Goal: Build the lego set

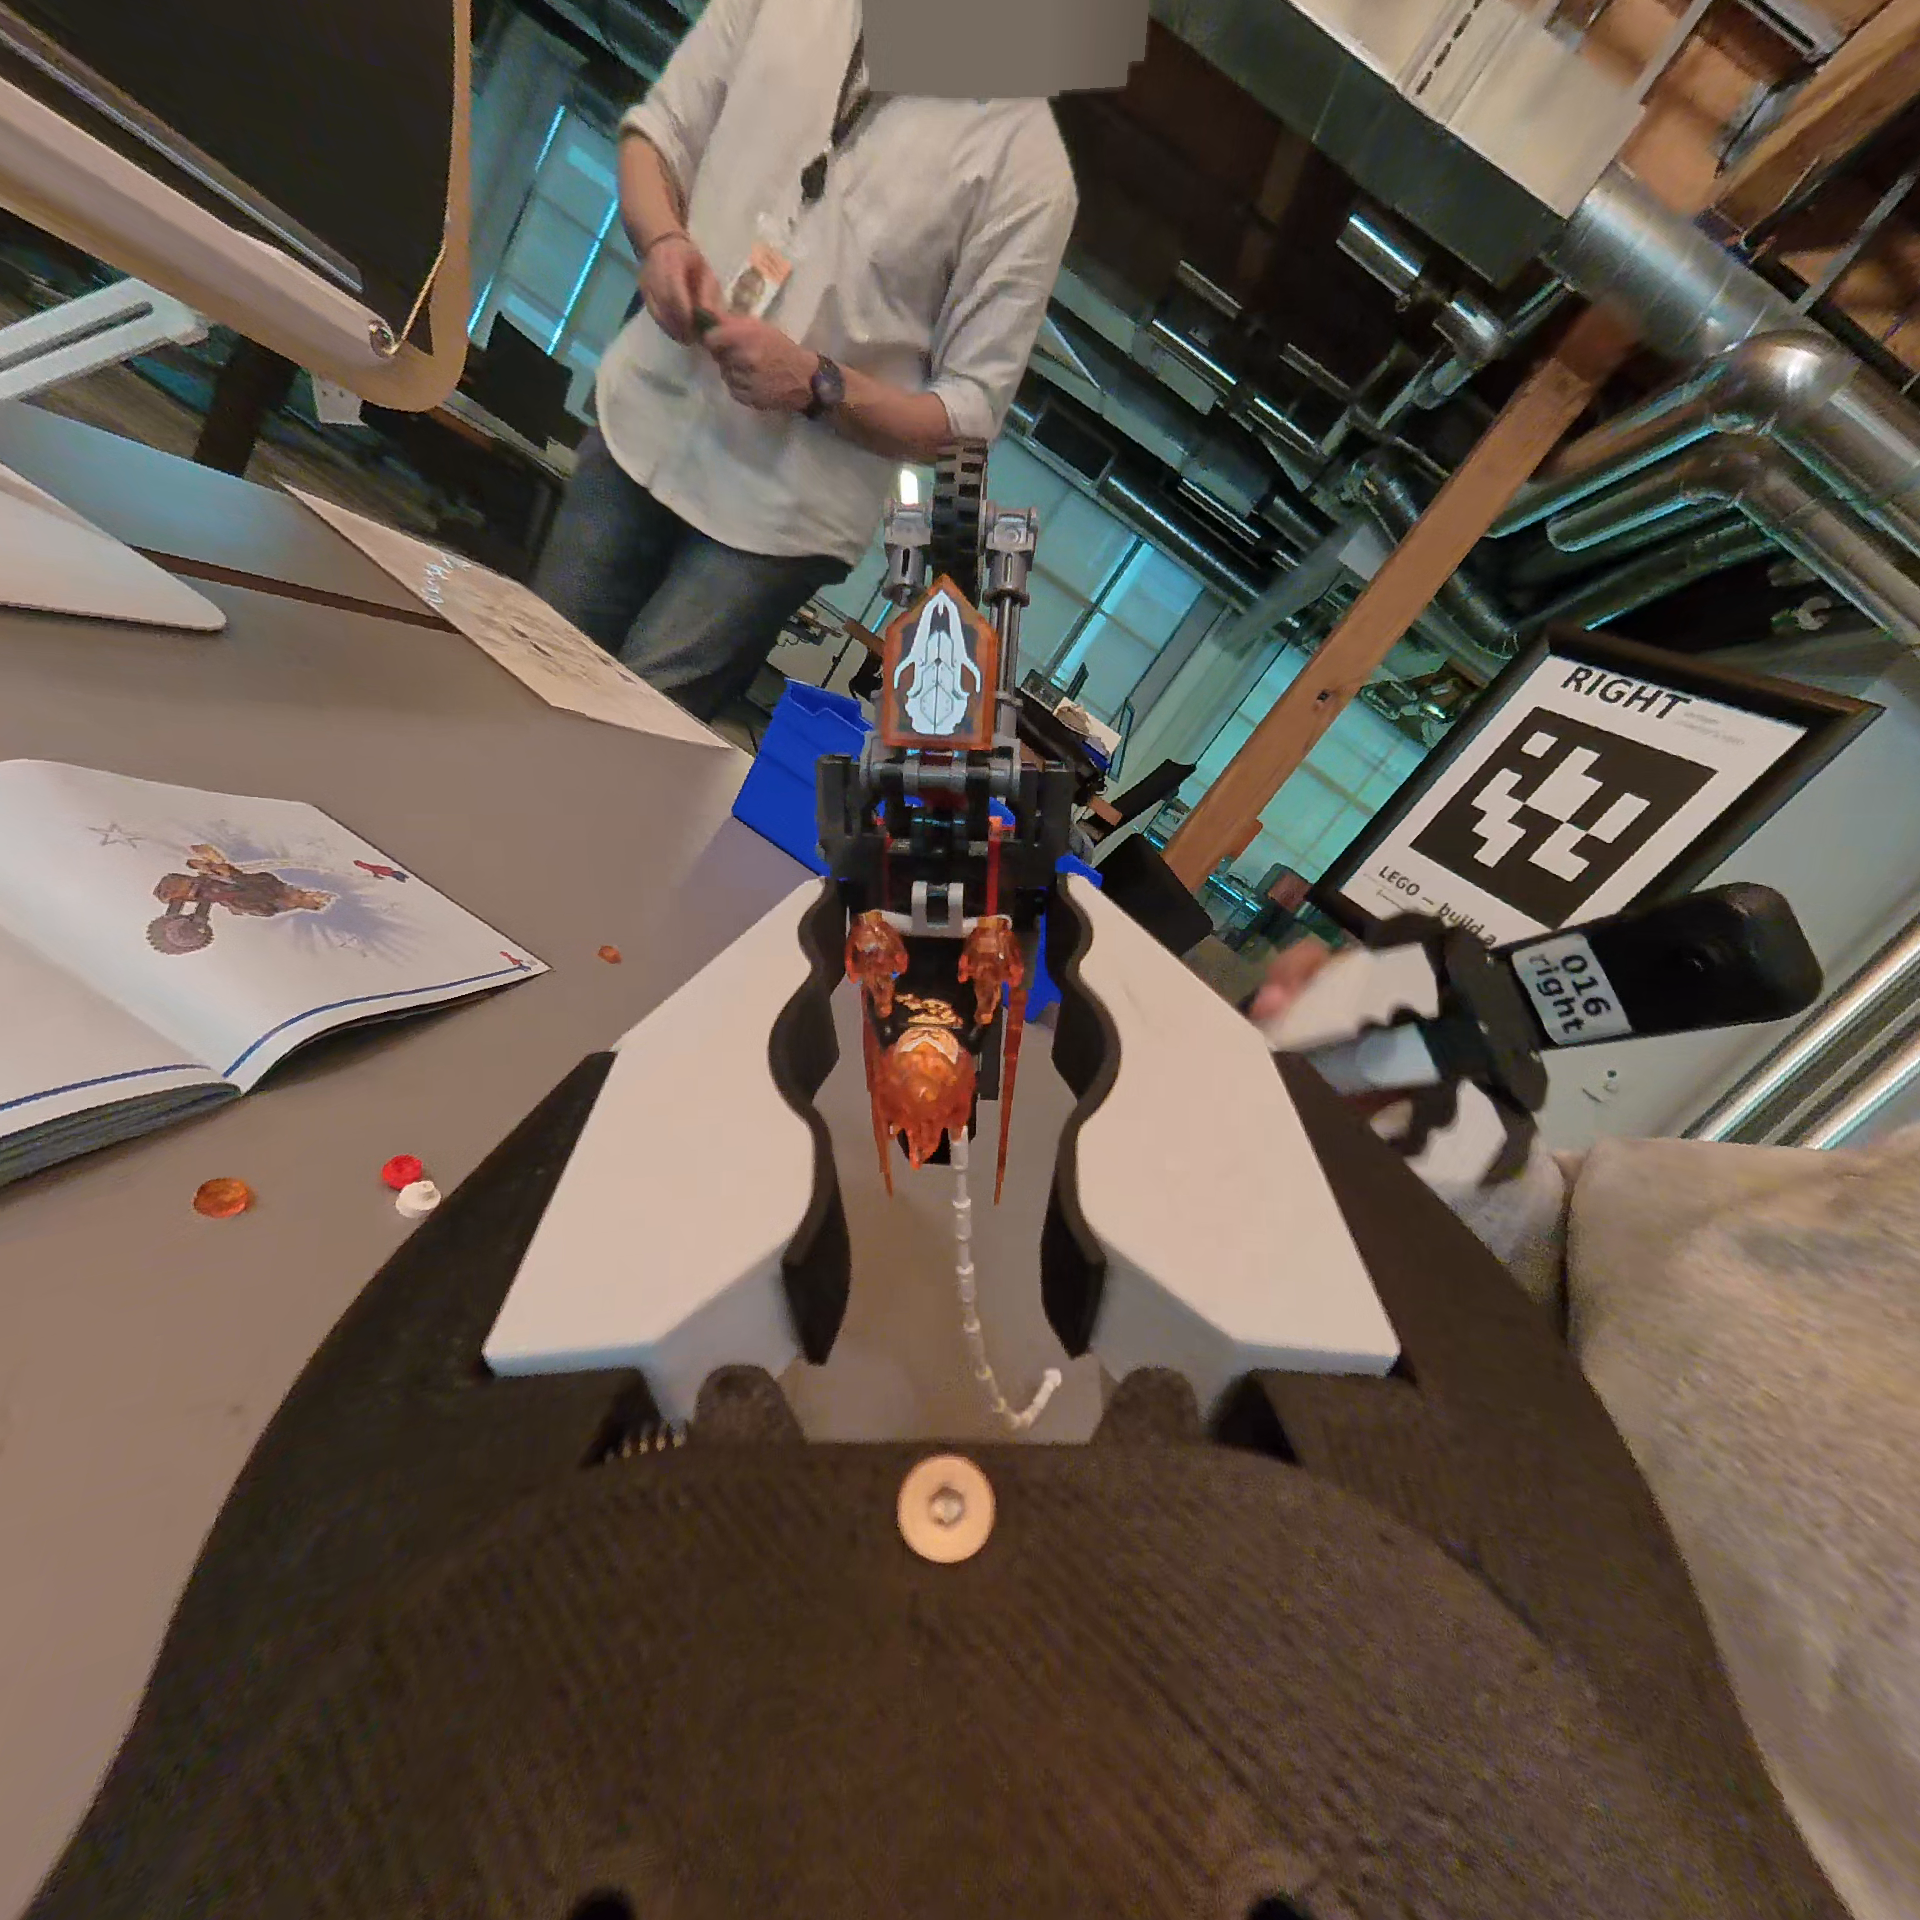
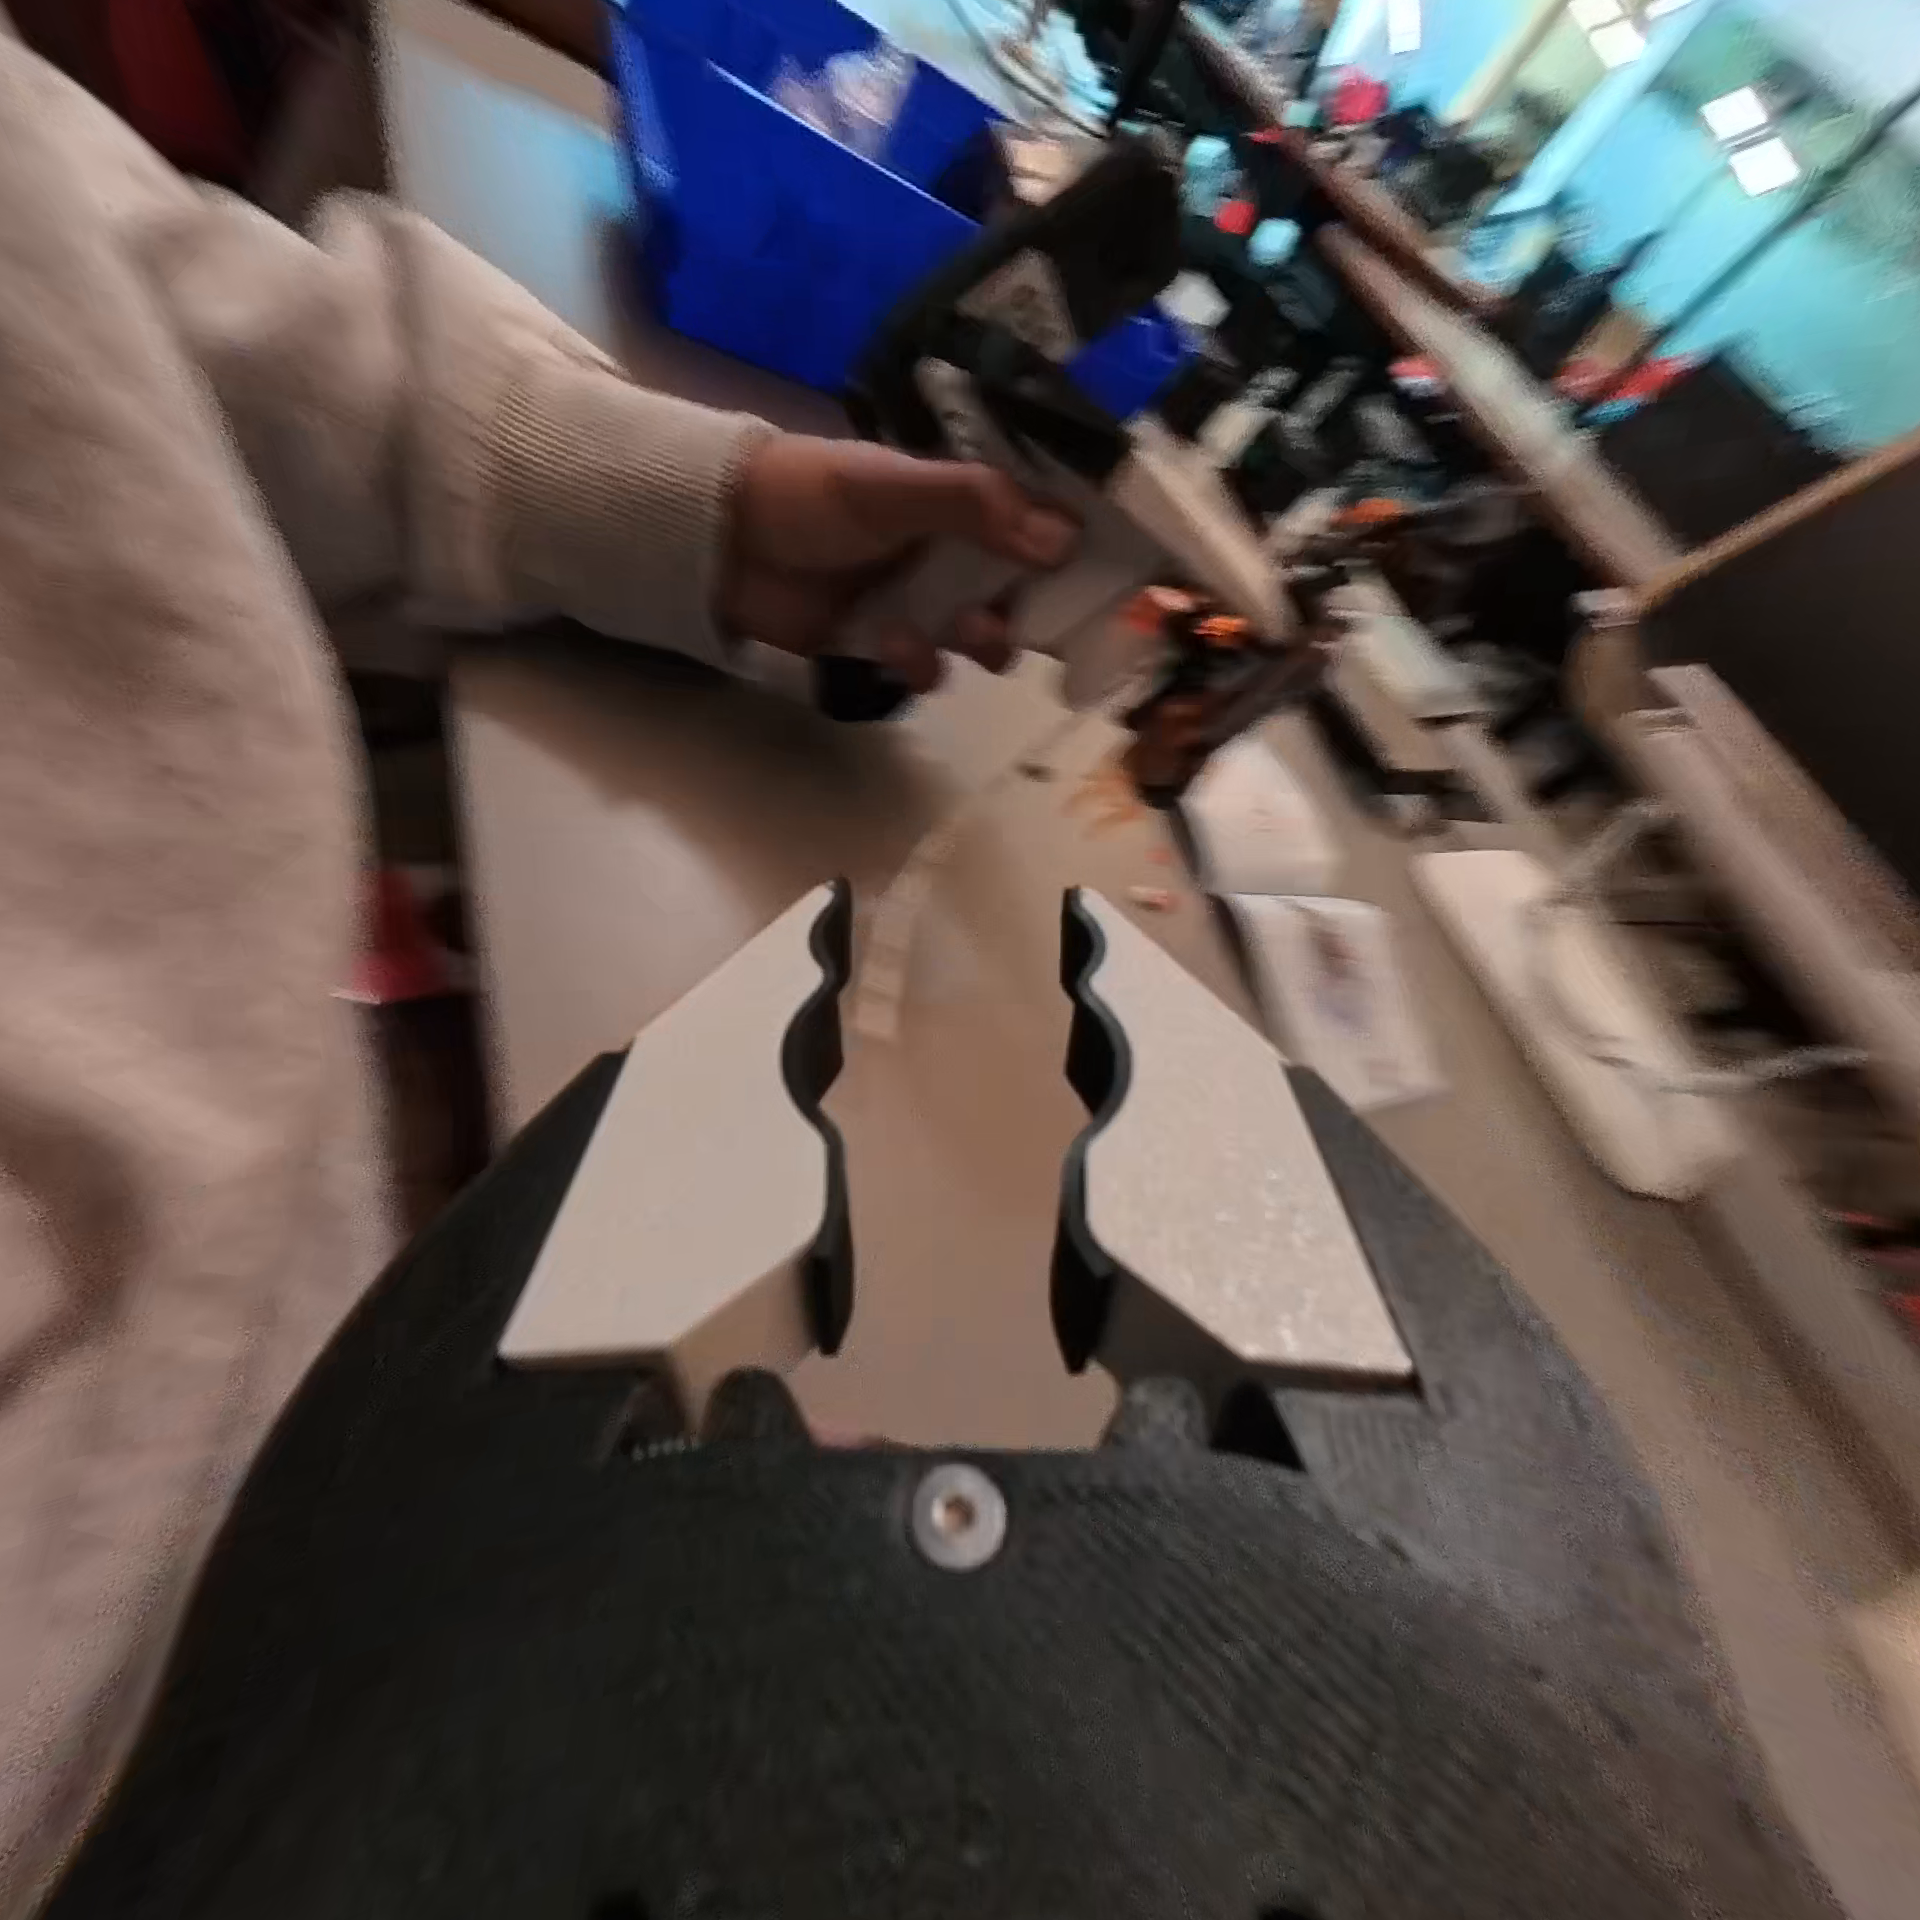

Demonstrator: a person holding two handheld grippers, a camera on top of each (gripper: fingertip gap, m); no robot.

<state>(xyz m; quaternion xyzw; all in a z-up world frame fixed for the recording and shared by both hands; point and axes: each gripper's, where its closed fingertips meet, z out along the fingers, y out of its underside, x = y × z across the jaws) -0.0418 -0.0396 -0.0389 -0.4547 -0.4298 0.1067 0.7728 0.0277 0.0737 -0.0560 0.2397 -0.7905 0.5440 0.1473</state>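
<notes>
In the left wrist view, the left gripper (image 1: 940,1039) holds the lego model (image 1: 940,883) between its fingers (image 1: 686,1174), lifted above the desk (image 1: 312,1403). The fingers are narrow and press the black body of the model from both sides. The model points away from the camera: a black wheel (image 1: 958,499) at the far end, an orange shield plate (image 1: 938,670) in the middle, transparent orange flame pieces (image 1: 925,1091) near the camera, and a thin white chain (image 1: 971,1288) that hangs loose between the fingers. On the desk to the left lie an open instruction booklet (image 1: 239,935) and some small round studs, orange (image 1: 221,1197), red (image 1: 401,1171) and white (image 1: 418,1198). The right gripper (image 1: 1382,1029) shows at the right, apart from the model.

In the right wrist view, which is much blurred, the right gripper (image 2: 956,1039) has its fingers (image 2: 717,1153) moderately apart with nothing between them. Farther off, a hand (image 2: 862,551) holds the left gripper (image 2: 1122,540); the dark and orange shape beyond it is probably the model.

The model looks light but fragile. The flames, the chain and the shield would likely come off under pressure, so the firm black body is the better place to hold, and a new piece should be pressed gently against that support.
</notes>
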